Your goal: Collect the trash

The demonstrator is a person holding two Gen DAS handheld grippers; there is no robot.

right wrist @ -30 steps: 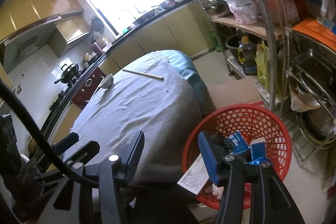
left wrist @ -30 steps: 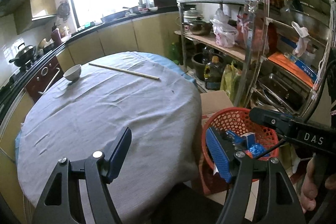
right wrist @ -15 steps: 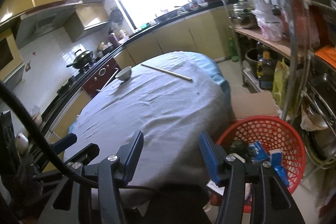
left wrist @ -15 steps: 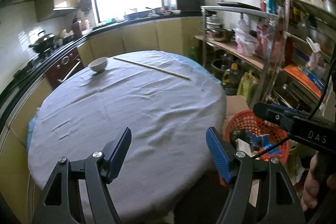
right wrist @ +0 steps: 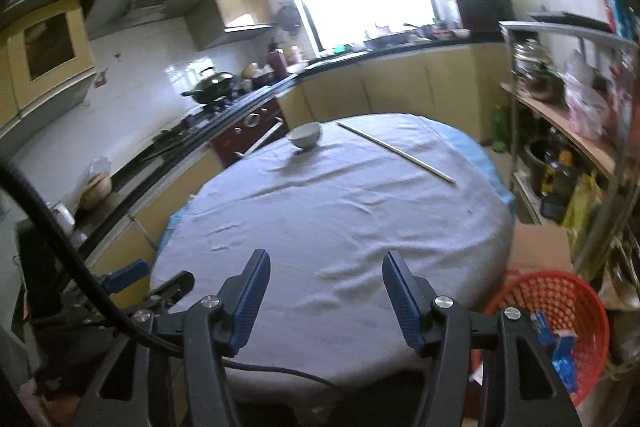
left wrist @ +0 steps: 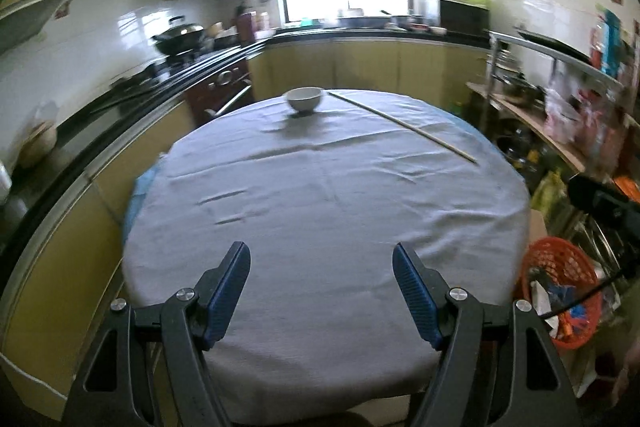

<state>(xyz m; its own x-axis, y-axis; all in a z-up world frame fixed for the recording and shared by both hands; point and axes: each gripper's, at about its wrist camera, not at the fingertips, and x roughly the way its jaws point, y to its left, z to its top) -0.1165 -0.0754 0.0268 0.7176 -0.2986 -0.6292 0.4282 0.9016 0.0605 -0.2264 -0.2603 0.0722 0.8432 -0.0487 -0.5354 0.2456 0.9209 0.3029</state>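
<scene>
Kitchen table (left wrist: 320,207) w/ grey cloth: bowl (left wrist: 305,99), chopstick (left wrist: 404,125) at far side. Red basket (right wrist: 560,307) w/ trash beside. Left gripper (left wrist: 321,291) open, empty; right gripper (right wrist: 326,297) jaws opening, empty.

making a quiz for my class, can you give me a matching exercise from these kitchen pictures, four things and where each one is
Things:
1. bowl
2. stick
3. basket
4. wok

Places:
A. on the floor, right of the table
B. on the stove at the left
C. far edge of the table, left of the stick
D. lying slantwise on the cloth, far right part of the table

Pairs: 1-C, 2-D, 3-A, 4-B
</scene>
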